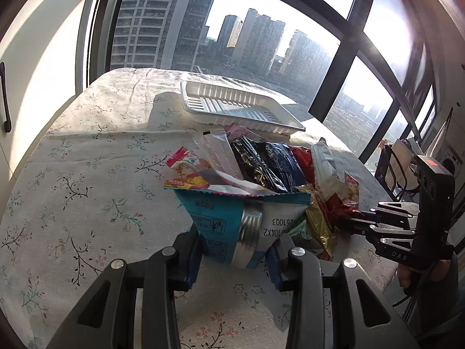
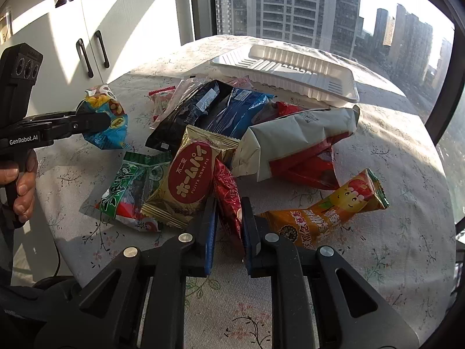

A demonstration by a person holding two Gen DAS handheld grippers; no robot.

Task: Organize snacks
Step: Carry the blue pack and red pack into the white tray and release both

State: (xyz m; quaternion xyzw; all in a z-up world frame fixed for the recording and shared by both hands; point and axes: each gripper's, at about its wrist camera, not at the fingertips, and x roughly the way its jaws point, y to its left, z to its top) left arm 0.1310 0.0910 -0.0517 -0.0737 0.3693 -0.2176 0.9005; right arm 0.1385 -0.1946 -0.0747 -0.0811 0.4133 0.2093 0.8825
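A pile of snack packets lies on the flowered tablecloth (image 1: 87,180) in front of a white plastic tray (image 1: 241,107) (image 2: 290,69). My left gripper (image 1: 235,250) is shut on a teal-and-white packet (image 1: 229,226), held up off the cloth; in the right wrist view this packet (image 2: 106,116) hangs at the left gripper's (image 2: 98,123) tips. My right gripper (image 2: 229,226) is shut on a slim red packet (image 2: 228,200) at the pile's near edge, between a gold Home Pie packet (image 2: 191,174) and an orange packet (image 2: 325,212). In the left wrist view the right gripper (image 1: 348,224) reaches in from the right.
The pile also holds a green packet (image 2: 133,186), a white-and-red bag (image 2: 296,142), and black (image 2: 186,113) and dark blue (image 2: 241,110) packets. White cabinets (image 2: 116,37) stand to the left, large windows behind. A hand (image 2: 23,183) grips the left gripper's handle.
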